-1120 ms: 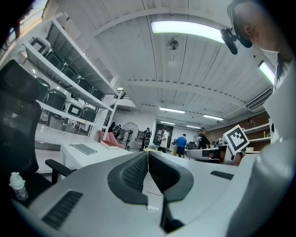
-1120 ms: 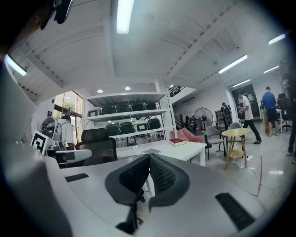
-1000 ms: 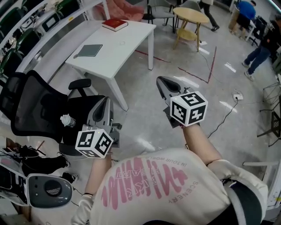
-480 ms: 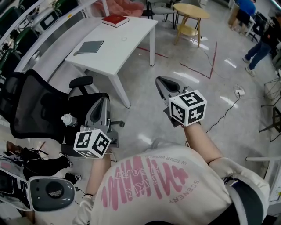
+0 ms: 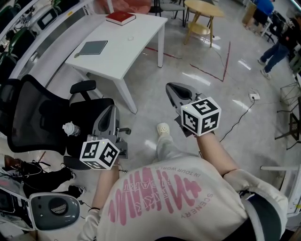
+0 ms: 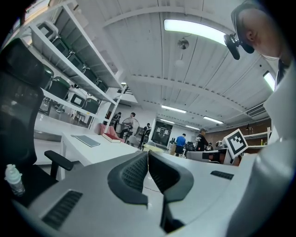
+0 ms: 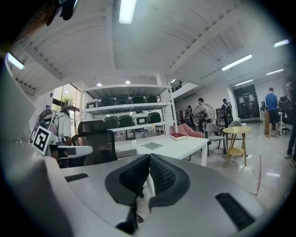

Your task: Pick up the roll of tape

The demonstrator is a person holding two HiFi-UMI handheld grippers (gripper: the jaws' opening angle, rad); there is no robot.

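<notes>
No roll of tape shows clearly. A small pale ring (image 5: 130, 37) lies on the white table (image 5: 146, 28), too small to identify. My left gripper (image 5: 111, 109) is held in the air over the black office chair (image 5: 37, 113), its jaws shut with nothing between them. In the left gripper view the left gripper (image 6: 148, 153) points level toward the table. My right gripper (image 5: 170, 88) hangs above the floor to the right of the table, also shut and empty. In the right gripper view the right gripper (image 7: 149, 158) faces the table (image 7: 180, 146).
A red book (image 5: 120, 18) and a grey notebook (image 5: 93, 47) lie on the table. A bottle (image 5: 70, 128) sits on the chair. A round yellow table (image 5: 202, 8) stands behind; a cable and socket (image 5: 254, 96) lie on the floor. People (image 5: 277, 49) stand far right.
The person has stepped forward: a leg and a white shoe now show between the grippers. Both grippers sank slightly and stayed shut.
</notes>
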